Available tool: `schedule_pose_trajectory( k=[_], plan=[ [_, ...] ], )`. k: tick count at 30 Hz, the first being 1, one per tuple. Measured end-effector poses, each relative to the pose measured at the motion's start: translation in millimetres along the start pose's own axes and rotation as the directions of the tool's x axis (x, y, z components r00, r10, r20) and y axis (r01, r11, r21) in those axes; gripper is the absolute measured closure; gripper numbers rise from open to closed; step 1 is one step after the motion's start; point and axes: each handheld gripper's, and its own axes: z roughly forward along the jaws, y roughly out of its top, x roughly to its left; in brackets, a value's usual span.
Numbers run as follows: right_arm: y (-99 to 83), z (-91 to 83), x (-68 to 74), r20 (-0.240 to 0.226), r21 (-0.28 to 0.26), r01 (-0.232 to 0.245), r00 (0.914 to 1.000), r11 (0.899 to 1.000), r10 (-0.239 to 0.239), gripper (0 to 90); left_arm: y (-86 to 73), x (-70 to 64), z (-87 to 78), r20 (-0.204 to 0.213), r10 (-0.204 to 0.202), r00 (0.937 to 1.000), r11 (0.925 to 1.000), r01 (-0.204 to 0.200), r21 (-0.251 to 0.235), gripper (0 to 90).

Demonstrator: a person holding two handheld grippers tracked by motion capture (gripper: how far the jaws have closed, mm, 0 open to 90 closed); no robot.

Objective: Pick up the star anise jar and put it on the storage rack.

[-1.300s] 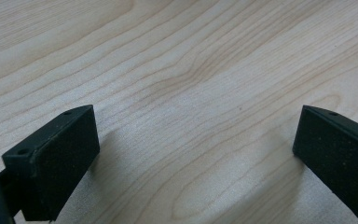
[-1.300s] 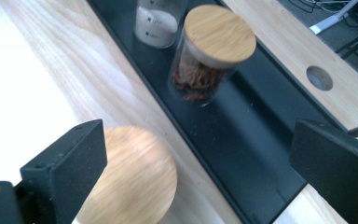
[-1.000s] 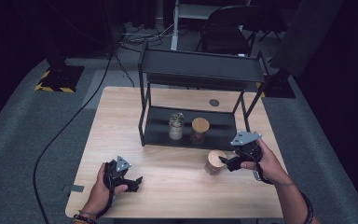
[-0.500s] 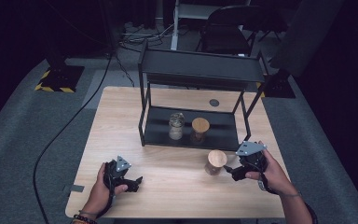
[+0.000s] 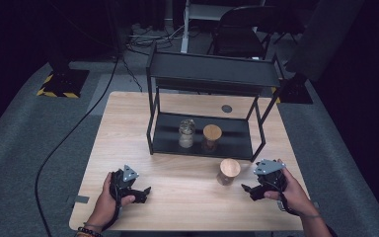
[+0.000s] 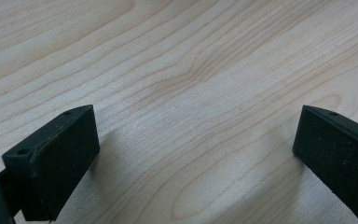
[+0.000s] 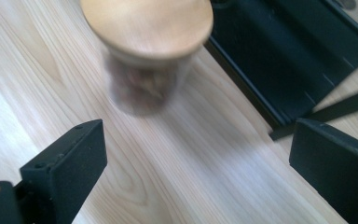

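Pale wood counter (image 5: 128, 123) on grey carpet (image 5: 24, 133). Room dark beyond. Folding chair (image 5: 242, 29) behind; black cable (image 5: 79, 118) trails across floor; yellow-black hazard-striped base (image 5: 61, 81) at left.

Dark studio or lab: black drapes; grey carpet; floor cables (image 5: 74, 133); hazard-taped stand base (image 5: 61, 81); folding chair (image 5: 244, 29).

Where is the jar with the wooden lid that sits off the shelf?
In the high view the jar stands on the table, just in front of the black rack, beside the right gripper.
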Motion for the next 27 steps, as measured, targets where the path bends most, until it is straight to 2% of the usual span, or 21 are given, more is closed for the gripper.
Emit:
schedule_pose_trajectory(
  k=[6, 10, 18, 27],
  plan=[
    [-15.9, 6.4, 0.5, 0.013, 0.029, 0.006, 0.9999, 1.0, -0.006, 3.9, 0.0, 0.0, 0.0, 0.0, 0.0, 1.0, 1.0, 0.0, 0.0, 0.0],
    [-24.6, 11.3, 0.6, 0.004, 0.03, -0.018, 0.9998, 0.999, 0.018, 3.9, 0.0, 0.0, 0.0, 0.0, 0.0, 1.0, 1.0, 0.0, 0.0, 0.0],
    [-39.8, 19.5, 0.3, 0.014, 0.043, -0.041, 0.9991, 0.998, 0.041, 3.9, 0.0, 0.1, 0.0, 0.0, 0.001, 1.0, 1.0, -0.001, -0.001, 0.0],
    [-59.2, 27.0, -1.8, 0.005, 0.025, -0.107, 0.9942, 0.994, 0.107, 3.1, 0.0, 0.1, 0.1, 0.0, 0.001, 1.0, 1.0, -0.001, -0.001, 0.0]
  ],
)
